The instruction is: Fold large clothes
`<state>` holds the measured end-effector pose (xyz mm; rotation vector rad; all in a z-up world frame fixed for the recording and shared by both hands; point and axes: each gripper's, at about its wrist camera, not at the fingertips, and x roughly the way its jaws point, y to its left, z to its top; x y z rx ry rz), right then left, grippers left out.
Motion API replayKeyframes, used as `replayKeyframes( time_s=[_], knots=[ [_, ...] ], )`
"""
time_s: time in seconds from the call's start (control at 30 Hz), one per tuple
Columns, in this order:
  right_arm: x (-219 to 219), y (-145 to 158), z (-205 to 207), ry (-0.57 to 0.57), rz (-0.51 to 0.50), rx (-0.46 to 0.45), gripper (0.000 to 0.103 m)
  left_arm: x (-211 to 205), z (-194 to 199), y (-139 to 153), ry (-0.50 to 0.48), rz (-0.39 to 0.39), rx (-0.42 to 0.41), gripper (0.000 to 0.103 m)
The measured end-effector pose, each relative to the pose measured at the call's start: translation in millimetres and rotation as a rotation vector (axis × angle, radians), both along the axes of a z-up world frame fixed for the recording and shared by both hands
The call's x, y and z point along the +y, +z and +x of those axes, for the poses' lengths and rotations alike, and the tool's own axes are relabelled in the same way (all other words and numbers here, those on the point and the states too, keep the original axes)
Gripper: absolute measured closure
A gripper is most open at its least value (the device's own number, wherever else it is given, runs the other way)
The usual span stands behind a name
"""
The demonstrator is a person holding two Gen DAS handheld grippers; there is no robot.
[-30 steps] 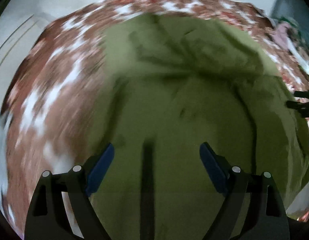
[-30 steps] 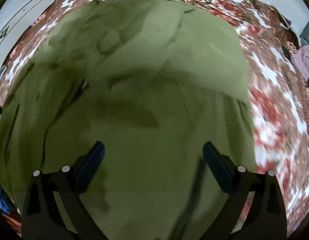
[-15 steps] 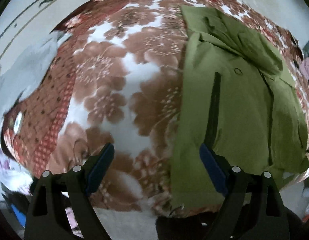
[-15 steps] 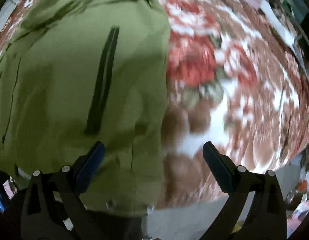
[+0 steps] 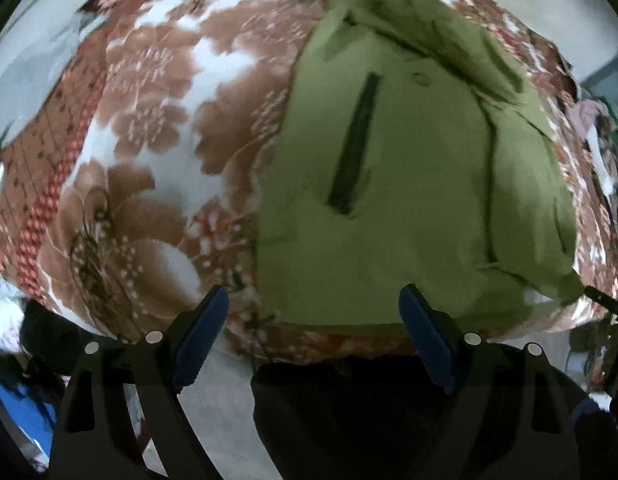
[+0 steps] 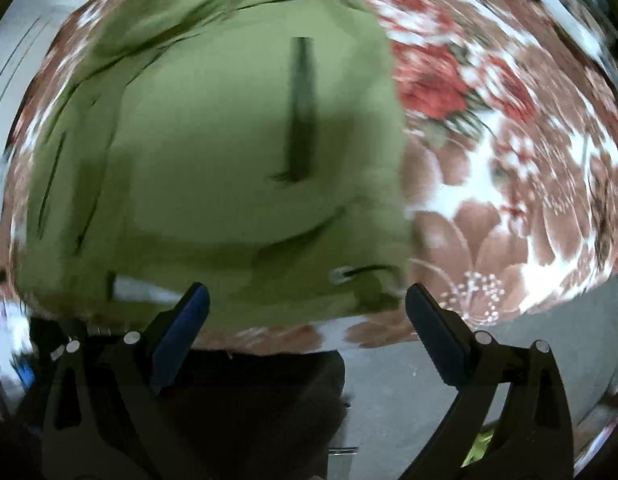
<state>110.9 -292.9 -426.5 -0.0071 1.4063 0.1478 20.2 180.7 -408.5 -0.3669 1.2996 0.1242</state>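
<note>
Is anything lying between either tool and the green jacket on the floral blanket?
Nothing visible does. The left tool and right tool are both open and empty above the near hem of the green jacket, which lies flat on the floral blanket with nothing on top.

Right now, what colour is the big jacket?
Olive green jacket, clearest in the left wrist view.

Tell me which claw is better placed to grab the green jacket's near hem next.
Right, narrowly. The right claw is open with the green jacket hem lying between its fingers; the left claw, also open, straddles the jacket's side edge and floral blanket.
</note>
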Motion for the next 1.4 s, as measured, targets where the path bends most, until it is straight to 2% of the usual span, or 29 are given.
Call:
replayKeyframes(
  time_s=[0.07, 0.17, 0.3, 0.37, 0.43, 0.57, 0.6, 0.63, 0.73, 0.77, 0.83, 0.87, 1.0, 1.13, 1.23, 1.27, 1.33, 1.37, 1.4],
  knots=[
    [12.6, -2.6, -3.9, 0.042, -0.030, -0.005, 0.006, -7.5, 1.4, 12.5, -0.024, 0.003, -0.003, 0.017],
    [5.0, -15.7, -1.4, 0.048, -0.072, -0.015, 0.006, -16.5, 2.7, 25.2, -0.061, 0.006, -0.003, 0.017],
    [-30.4, -33.8, 2.3, -0.015, -0.046, 0.001, 0.008, -34.1, 12.5, 31.6, -0.100, 0.010, -0.008, 0.017],
    [-49.4, -43.7, 3.2, -0.044, -0.012, 0.010, 0.012, -50.8, 21.3, 24.7, -0.121, -0.004, -0.009, 0.017],
    [-60.8, -50.4, 2.9, -0.060, 0.032, 0.023, 0.015, -74.0, 29.8, 16.1, -0.159, -0.034, -0.006, 0.017],
    [-68.8, -53.4, -1.4, -0.041, 0.101, 0.019, 0.020, -136.9, 58.2, -4.1, -0.266, -0.179, -0.010, 0.017],
    [-70.0, -54.4, -1.8, -0.036, 0.106, 0.021, 0.027, -148.6, 67.2, -9.3, -0.272, -0.179, -0.010, 0.017],
    [-72.1, -56.0, -2.0, -0.029, 0.118, 0.030, 0.039, -153.7, 72.3, -13.1, -0.273, -0.176, -0.006, 0.017],
    [-73.0, -56.8, -3.6, -0.003, 0.136, 0.036, 0.067, -170.0, 91.2, -26.6, -0.266, -0.173, 0.019, 0.017],
    [-72.3, -56.6, -4.8, 0.008, 0.143, 0.034, 0.074, -173.1, 96.4, -29.8, -0.261, -0.171, 0.027, 0.017],
    [-77.9, -55.3, -5.5, 0.004, 0.174, 0.034, 0.096, -175.4, 102.1, -31.0, -0.258, -0.166, 0.038, 0.017],
    [-83.8, -53.0, -6.8, -0.008, 0.196, 0.035, 0.098, -177.7, 103.5, -29.8, -0.259, -0.164, 0.041, 0.017],
    [-119.5, -45.0, -12.1, -0.068, 0.229, 0.042, 0.099, -180.3, 102.7, -18.5, -0.290, -0.158, 0.048, 0.017],
    [-157.0, -51.1, -22.1, -0.173, 0.376, 0.091, 0.099, -191.2, 103.7, -12.3, -0.324, -0.142, 0.054, 0.017],
    [-166.3, -62.6, -26.9, -0.207, 0.398, 0.112, 0.099, -192.8, 111.6, -20.0, -0.320, -0.137, 0.065, 0.017],
    [-165.3, -65.2, -27.7, -0.191, 0.377, 0.106, 0.097, -191.6, 115.7, -27.2, -0.306, -0.151, 0.075, 0.017],
    [-153.8, -65.0, -31.0, -0.134, 0.319, 0.093, 0.091, -192.5, 121.9, -40.6, -0.284, -0.165, 0.092, 0.018],
    [-148.6, -63.3, -31.0, -0.103, 0.284, 0.082, 0.084, -192.7, 124.9, -50.5, -0.279, -0.164, 0.107, 0.019],
    [-141.1, -59.8, -30.6, -0.088, 0.267, 0.071, 0.062, -193.5, 126.1, -58.9, -0.284, -0.154, 0.122, 0.019]
  ],
)
